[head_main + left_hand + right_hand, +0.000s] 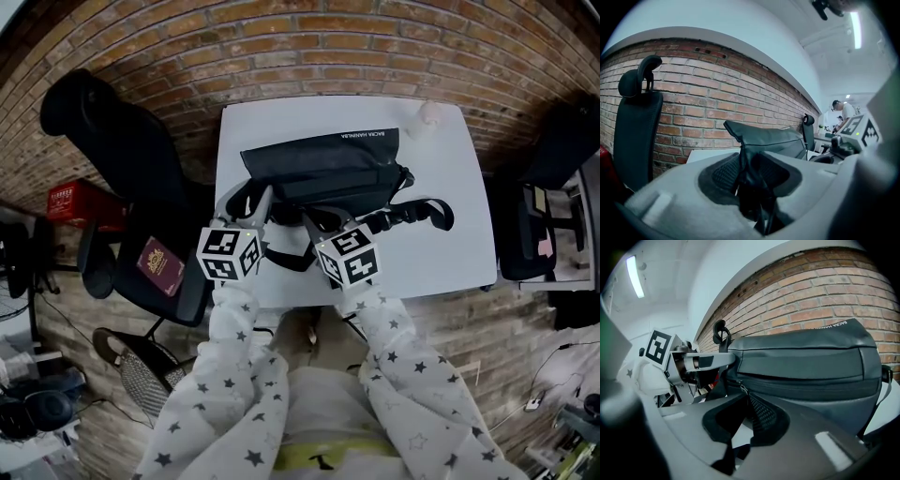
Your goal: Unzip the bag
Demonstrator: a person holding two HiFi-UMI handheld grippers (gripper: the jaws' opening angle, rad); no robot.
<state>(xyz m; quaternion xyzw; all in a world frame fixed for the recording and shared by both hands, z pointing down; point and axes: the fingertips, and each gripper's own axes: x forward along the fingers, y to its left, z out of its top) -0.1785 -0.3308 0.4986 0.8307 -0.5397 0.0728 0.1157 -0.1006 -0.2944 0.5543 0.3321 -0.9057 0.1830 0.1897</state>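
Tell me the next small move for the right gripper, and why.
Probably draw the right gripper along the zipper toward the far end of the bag, rightward in its own view. Its jaws look shut on the zipper pull at the near end, the zipper looks closed, and the left gripper pinches a corner of the bag, bracing it.

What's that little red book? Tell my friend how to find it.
Find the white table by the brick wall, then the black chair to its left in the head view. The little book lies flat on that chair's seat. It is dark red with a gold mark, unlike the brighter red box farther left.
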